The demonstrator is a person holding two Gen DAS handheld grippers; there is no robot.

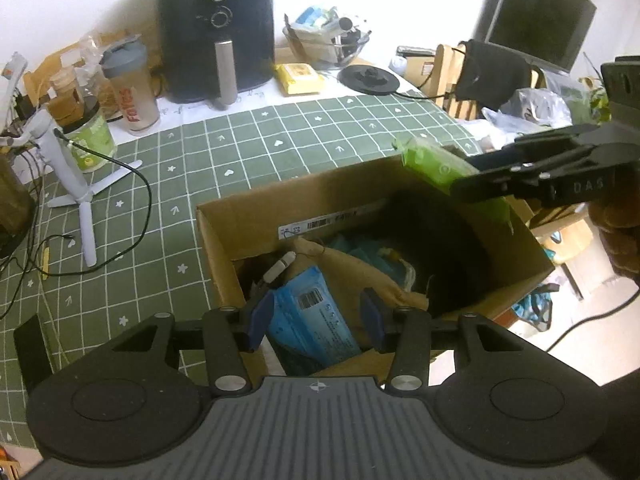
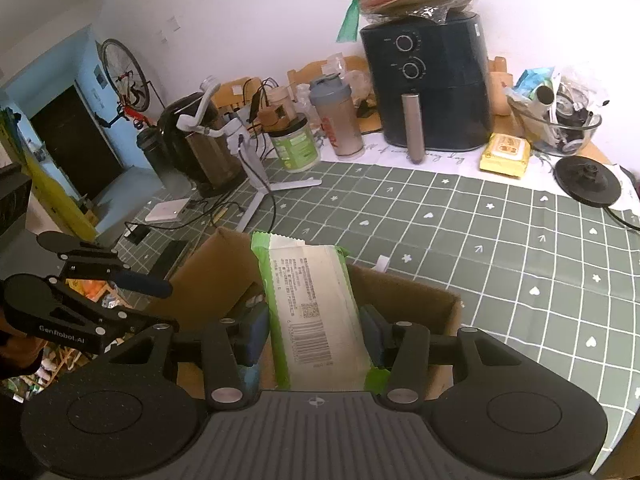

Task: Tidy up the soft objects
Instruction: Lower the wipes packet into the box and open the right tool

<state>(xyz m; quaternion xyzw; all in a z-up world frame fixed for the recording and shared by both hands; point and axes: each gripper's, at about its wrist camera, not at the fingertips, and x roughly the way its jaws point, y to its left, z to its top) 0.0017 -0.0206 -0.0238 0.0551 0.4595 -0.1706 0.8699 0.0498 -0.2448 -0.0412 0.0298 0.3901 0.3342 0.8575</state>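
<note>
An open cardboard box (image 1: 248, 216) stands on the green checked tablecloth, holding a blue soft pack (image 1: 316, 332), brown paper and dark items. My left gripper (image 1: 316, 308) hovers over the box's near side, open, with the blue pack lying below between its pads, which stand apart from it. My right gripper (image 2: 316, 328) is shut on a green-and-white wipes pack (image 2: 316, 300), holding it above the box's (image 2: 408, 292) rim. In the left wrist view the green wipes pack (image 1: 432, 160) and right gripper (image 1: 468, 174) hang over the box's far right corner. The left gripper (image 2: 160, 306) shows at the left of the right wrist view.
At the table's back stand a black air fryer (image 1: 218, 36), a shaker bottle (image 1: 130, 88), a yellow wipes pack (image 1: 300, 78), a glass bowl (image 1: 326, 44) of clutter and a black kettle base (image 1: 368, 78). A white tripod stand (image 1: 76, 184) and cables lie left of the box.
</note>
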